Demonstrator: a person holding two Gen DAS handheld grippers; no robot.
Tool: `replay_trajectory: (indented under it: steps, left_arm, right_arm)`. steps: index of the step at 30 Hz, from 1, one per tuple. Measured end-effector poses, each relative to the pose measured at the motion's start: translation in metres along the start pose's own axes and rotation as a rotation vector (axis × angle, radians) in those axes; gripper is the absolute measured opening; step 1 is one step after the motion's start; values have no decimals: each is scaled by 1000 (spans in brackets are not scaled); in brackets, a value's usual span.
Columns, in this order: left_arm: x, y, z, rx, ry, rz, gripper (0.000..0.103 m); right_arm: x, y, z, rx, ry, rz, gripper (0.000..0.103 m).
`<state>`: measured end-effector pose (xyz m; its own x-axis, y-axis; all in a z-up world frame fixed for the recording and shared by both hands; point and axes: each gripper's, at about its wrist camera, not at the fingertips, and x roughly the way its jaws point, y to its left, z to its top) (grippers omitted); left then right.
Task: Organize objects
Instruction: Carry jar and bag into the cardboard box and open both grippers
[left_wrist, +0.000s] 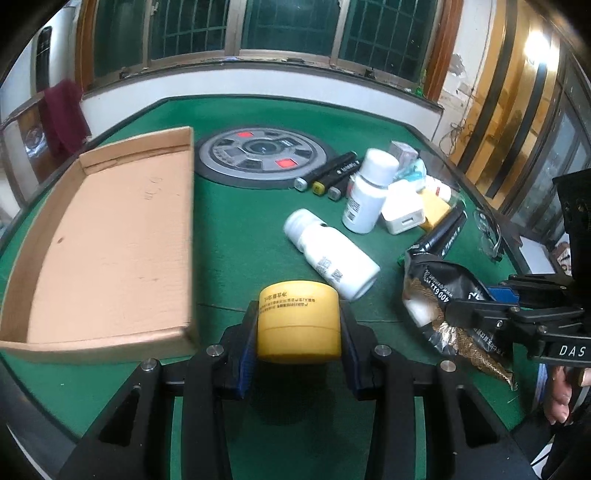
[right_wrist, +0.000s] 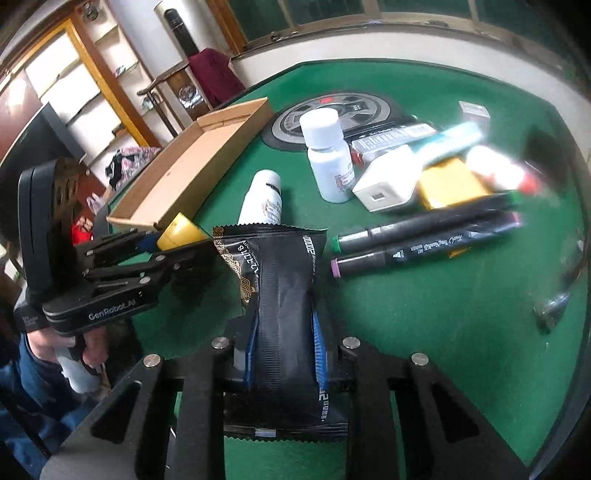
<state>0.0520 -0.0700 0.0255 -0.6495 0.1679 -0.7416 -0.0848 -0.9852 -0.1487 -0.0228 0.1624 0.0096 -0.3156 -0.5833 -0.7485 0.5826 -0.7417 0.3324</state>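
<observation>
My left gripper (left_wrist: 298, 334) is shut on a yellow round jar (left_wrist: 298, 317), held just above the green table, right of the brown cardboard tray (left_wrist: 110, 251). My right gripper (right_wrist: 283, 343) is shut on a black foil sachet (right_wrist: 280, 295), whose sides are pinched in between the blue pads. The sachet (left_wrist: 443, 291) also shows at the right of the left wrist view, in the right gripper (left_wrist: 469, 306). The left gripper (right_wrist: 177, 243) with the yellow jar (right_wrist: 181, 229) shows at the left of the right wrist view, near the tray's (right_wrist: 192, 170) corner.
On the green table (left_wrist: 240, 229) lie a white bottle on its side (left_wrist: 332, 254), an upright white bottle (left_wrist: 365, 192), a white charger (left_wrist: 402, 216), a yellow block (left_wrist: 436, 212), several black markers (left_wrist: 332, 173) and a round grey console (left_wrist: 262, 155). Two more markers (right_wrist: 424, 240) lie right of the sachet.
</observation>
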Motion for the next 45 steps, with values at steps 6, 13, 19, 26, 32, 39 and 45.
replay_trajectory:
  steps: [6,13,19,26,32,39,45]
  left_arm:
    - [-22,26,5,-50,-57,11,35]
    - [-47,79,20,-119,-99,53,35]
    - [-50,135,52,-128,-82,120,35]
    - [6,192,92,-181,27,167,35]
    - [48,220,106,-195,71,189,35]
    - [60,237,106,-217,84,200,35]
    - [58,242,103,-243,93,162,35]
  right_arm:
    - [0,22,21,-1,-20,11,21]
    - [6,59,66,-3,-29,60,21]
    - [42,101,112,-40,2,78,21]
    - [103,120,169,-21,26,41,21]
    - [170,114,216,59,85,8,21]
    - [229,115,241,109,139,-9,21]
    - [250,126,249,103,138,-37,21]
